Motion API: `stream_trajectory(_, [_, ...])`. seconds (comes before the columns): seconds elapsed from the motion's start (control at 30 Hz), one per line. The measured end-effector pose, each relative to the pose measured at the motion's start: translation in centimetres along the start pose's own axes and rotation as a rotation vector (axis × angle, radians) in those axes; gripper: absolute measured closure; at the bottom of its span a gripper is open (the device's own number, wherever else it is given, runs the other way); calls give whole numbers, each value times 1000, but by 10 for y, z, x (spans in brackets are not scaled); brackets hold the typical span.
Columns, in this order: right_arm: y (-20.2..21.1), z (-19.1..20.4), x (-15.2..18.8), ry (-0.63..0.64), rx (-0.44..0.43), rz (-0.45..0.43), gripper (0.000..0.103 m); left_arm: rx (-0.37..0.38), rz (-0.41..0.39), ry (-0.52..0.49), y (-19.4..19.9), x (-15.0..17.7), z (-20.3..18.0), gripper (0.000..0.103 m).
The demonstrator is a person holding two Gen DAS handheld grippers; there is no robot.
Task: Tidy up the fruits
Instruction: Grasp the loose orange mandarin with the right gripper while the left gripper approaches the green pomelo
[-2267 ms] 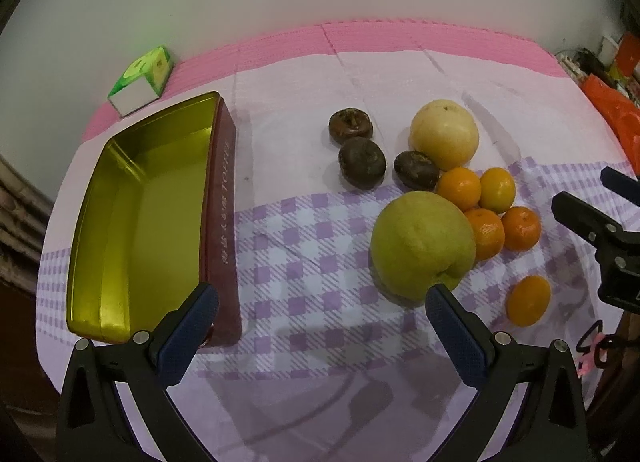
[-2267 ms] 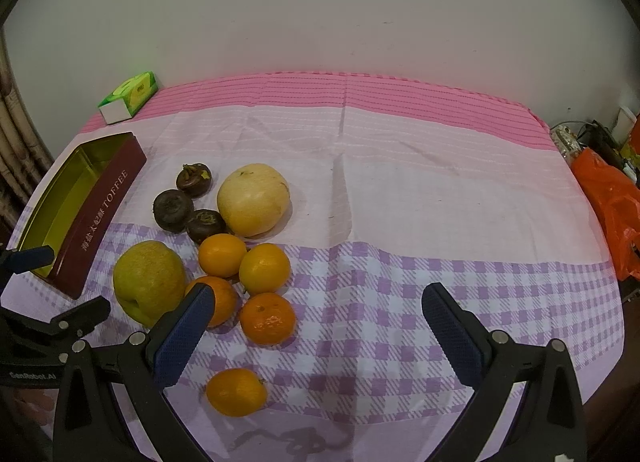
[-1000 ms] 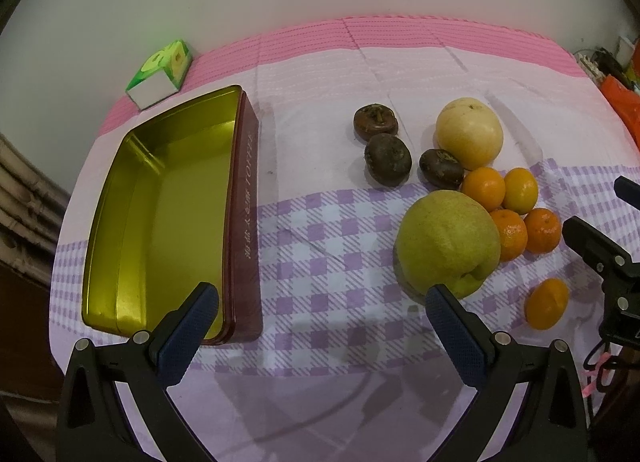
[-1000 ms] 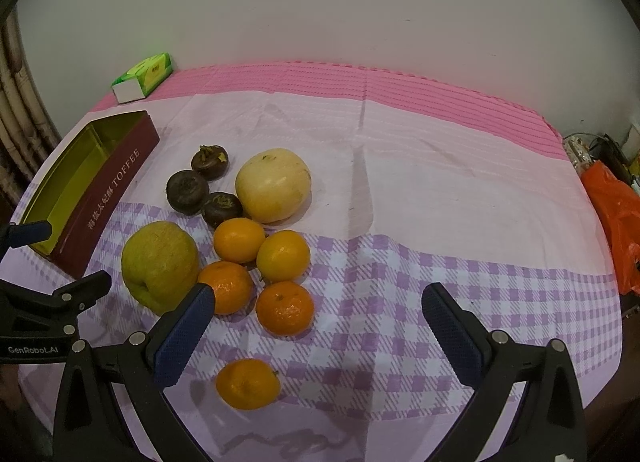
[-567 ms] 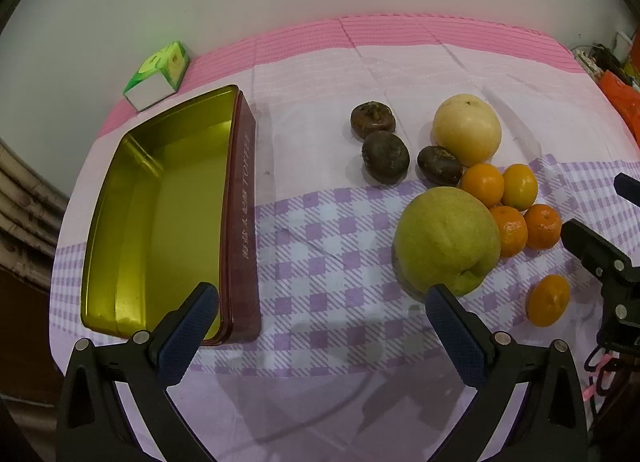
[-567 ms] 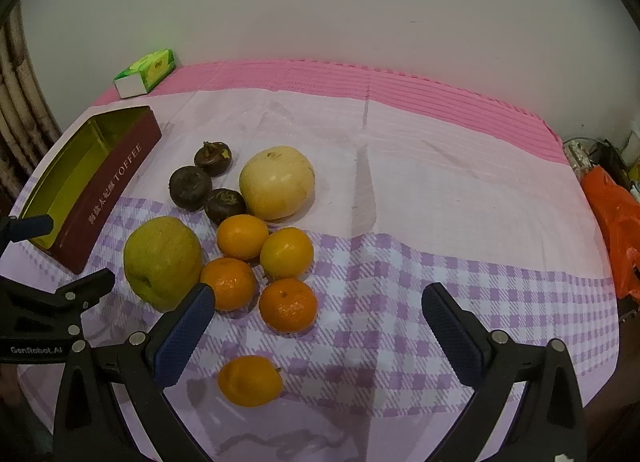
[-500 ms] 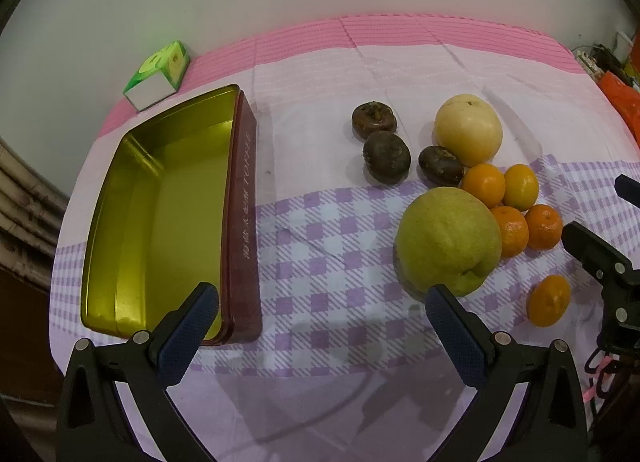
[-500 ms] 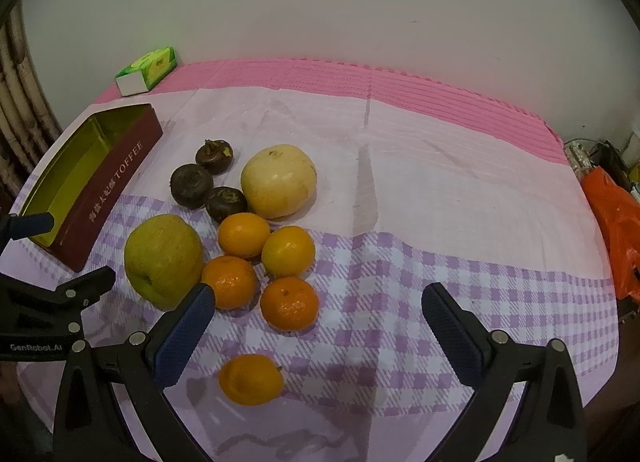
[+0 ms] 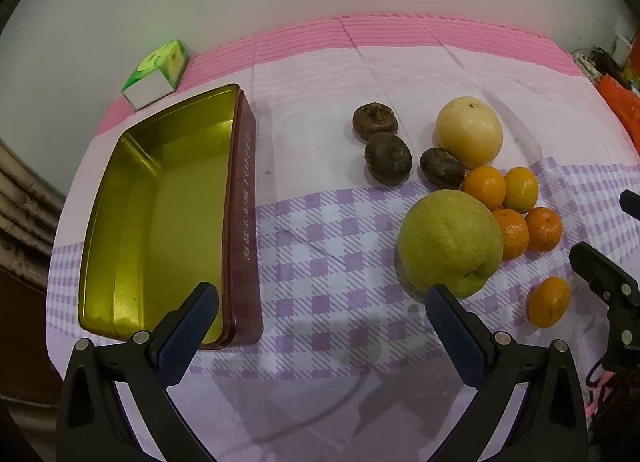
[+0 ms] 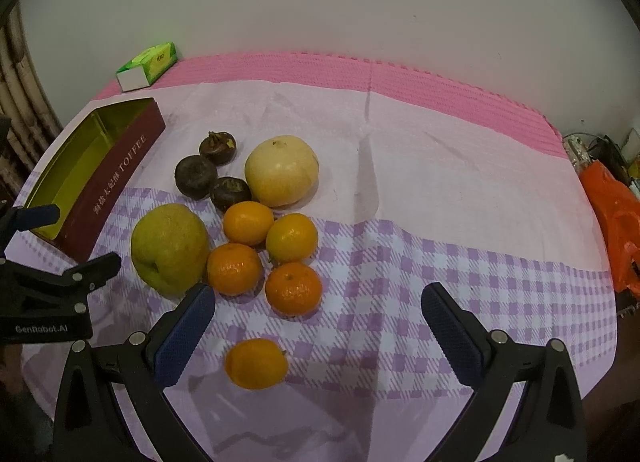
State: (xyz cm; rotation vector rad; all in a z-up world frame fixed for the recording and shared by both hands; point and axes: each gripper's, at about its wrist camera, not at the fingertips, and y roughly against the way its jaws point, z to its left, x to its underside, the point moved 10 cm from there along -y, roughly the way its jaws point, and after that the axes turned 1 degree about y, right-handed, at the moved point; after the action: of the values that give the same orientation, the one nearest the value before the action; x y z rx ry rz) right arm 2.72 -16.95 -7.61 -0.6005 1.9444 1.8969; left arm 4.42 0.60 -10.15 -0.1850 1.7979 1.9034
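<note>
An open, empty gold tin with dark red sides [image 9: 160, 222] [image 10: 80, 166] lies at the table's left. Right of it sit a big green pear [image 9: 450, 242] [image 10: 170, 248], a pale yellow pear [image 9: 468, 138] [image 10: 282, 170], three dark brown fruits [image 9: 388, 158] [image 10: 196, 176] and several oranges [image 9: 484, 187] [image 10: 248, 222]. One orange [image 9: 548, 302] [image 10: 256, 363] lies apart at the front. My left gripper [image 9: 320, 318] is open and empty above the cloth between tin and green pear. My right gripper [image 10: 318, 318] is open and empty above the front oranges.
A green and white box [image 9: 156, 74] [image 10: 146, 64] stands at the back left by the wall. The table has a pink and purple checked cloth [image 10: 440, 262]. Orange plastic bags [image 10: 616, 214] lie beyond the right edge.
Both grippers have drifted slightly over the table; the fruits and tin have not moved. Both stay open.
</note>
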Motion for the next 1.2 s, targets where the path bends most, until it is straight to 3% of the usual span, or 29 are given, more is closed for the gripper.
stream_trajectory(0.43, [-2, 11, 26, 45, -8, 85, 3, 8, 0, 18, -1, -2, 7, 1])
stream_trajectory(0.6, [-10, 23, 40, 80, -36, 133, 22, 12, 2, 18, -1, -1, 9, 1])
stream_trajectory(0.97, [-28, 31, 50, 61, -86, 177, 38, 18, 7, 19, -5, 1, 8, 1])
stream_trajectory(1.2, [-43, 43, 53, 58, -129, 204, 58, 21, 16, 14, -9, 3, 5, 1])
